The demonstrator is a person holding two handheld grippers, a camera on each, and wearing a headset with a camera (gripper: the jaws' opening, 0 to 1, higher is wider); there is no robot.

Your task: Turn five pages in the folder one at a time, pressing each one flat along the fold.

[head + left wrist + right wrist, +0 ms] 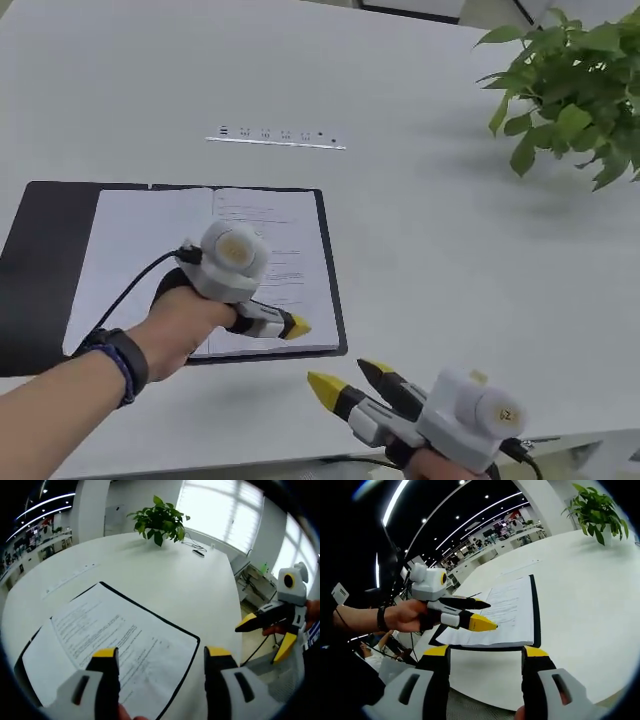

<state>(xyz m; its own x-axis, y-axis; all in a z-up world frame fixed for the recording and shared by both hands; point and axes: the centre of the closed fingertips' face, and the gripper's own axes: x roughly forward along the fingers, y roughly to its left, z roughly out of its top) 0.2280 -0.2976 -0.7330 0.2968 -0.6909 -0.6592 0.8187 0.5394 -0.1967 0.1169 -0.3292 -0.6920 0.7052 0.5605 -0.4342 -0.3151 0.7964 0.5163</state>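
**A:** Where does the folder [45, 270] sit?

**B:** Open and flat on the white counter [450, 250], close to the person's edge. Its black cover spreads to the left, and the printed sheets lie level on top.

**A:** Why is the left hand-held gripper [285, 325] over it?

**B:** I judge it is lined up to take a sheet. Its yellow tip is at the lower outer corner of the right page [290, 240], where a page is easiest to lift. The jaws are spread with nothing between them. I cannot tell whether the tip touches the paper.

**A:** And the arm?

**B:** The left forearm [60, 400] comes in from the lower left across the folder, with a dark band at the wrist. The hand wraps the gripper's body, and the jaws point right and slightly down.

**A:** What about the right hand-held gripper [342, 374]?

**B:** It hovers over bare counter just beyond the folder's near right corner. Its jaws are also spread and empty, and they aim left toward that corner. It is probably held clear so the page can swing over, and kept free to press along the fold.

**A:** How far along is the task?

**B:** No page is lifted. I cannot tell how many have been turned.
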